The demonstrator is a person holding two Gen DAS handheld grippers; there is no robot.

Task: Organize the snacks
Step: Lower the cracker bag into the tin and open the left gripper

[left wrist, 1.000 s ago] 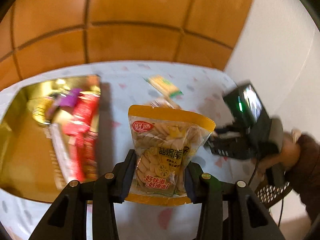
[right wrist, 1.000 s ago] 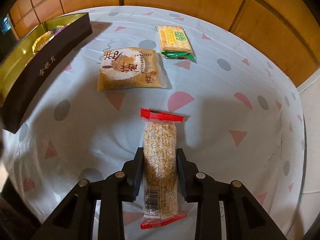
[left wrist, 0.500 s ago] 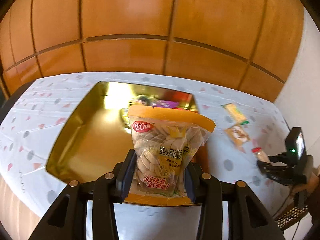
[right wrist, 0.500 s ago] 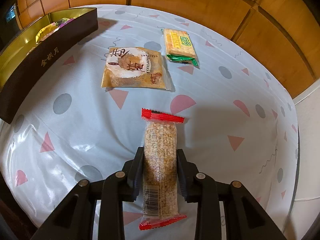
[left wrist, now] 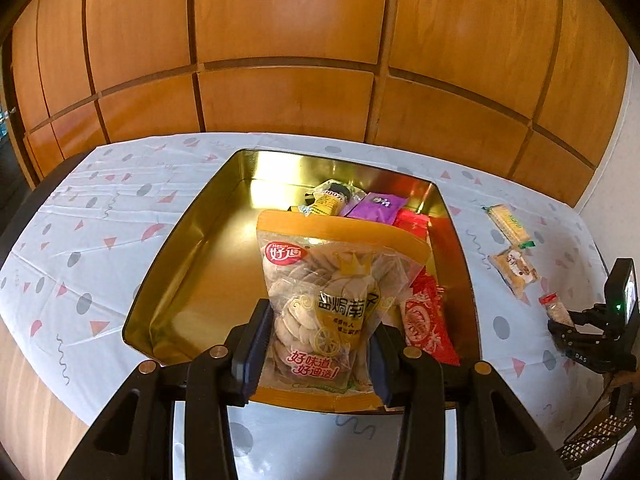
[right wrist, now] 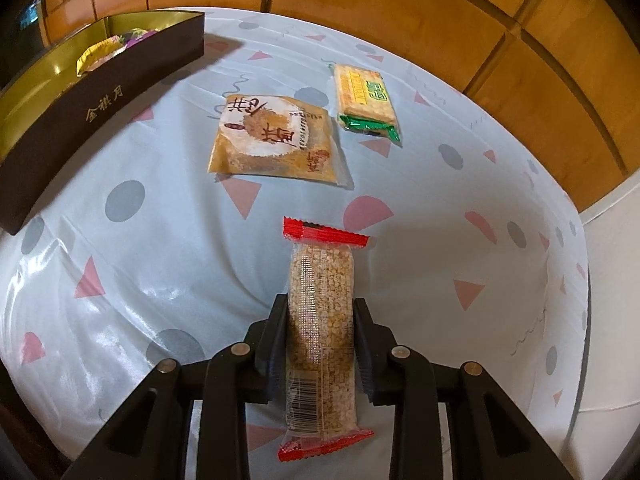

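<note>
A: Left gripper (left wrist: 318,344)?
B: Black fingers pinching a clear plastic snack bag with an orange border (left wrist: 334,300), gripped at its lower half, held upright over the near part of the gold-lined rectangular tin box (left wrist: 192,264).

A: What's in the box?
B: Packets along its right side: red wrapper (left wrist: 424,320), purple pouch (left wrist: 374,204), a yellow one (left wrist: 328,198) at the back. Left side of the box is bare gold.

A: Right gripper (right wrist: 320,340)?
B: Clamped on a long clear-wrapped grain bar with red crimped ends (right wrist: 322,332), held by its middle, above the white tablecloth with pink triangles and grey dots (right wrist: 460,240). Can't tell if the bar's tip touches the cloth.

A: Further out?
B: Square tan pastry packet (right wrist: 276,140) lies flat on the cloth, yellow cracker pack with green end (right wrist: 366,102) just beside it on its right. Box's dark outer wall with gold characters (right wrist: 100,108) at far left. Wooden panel wall (left wrist: 288,40) behind.
</note>
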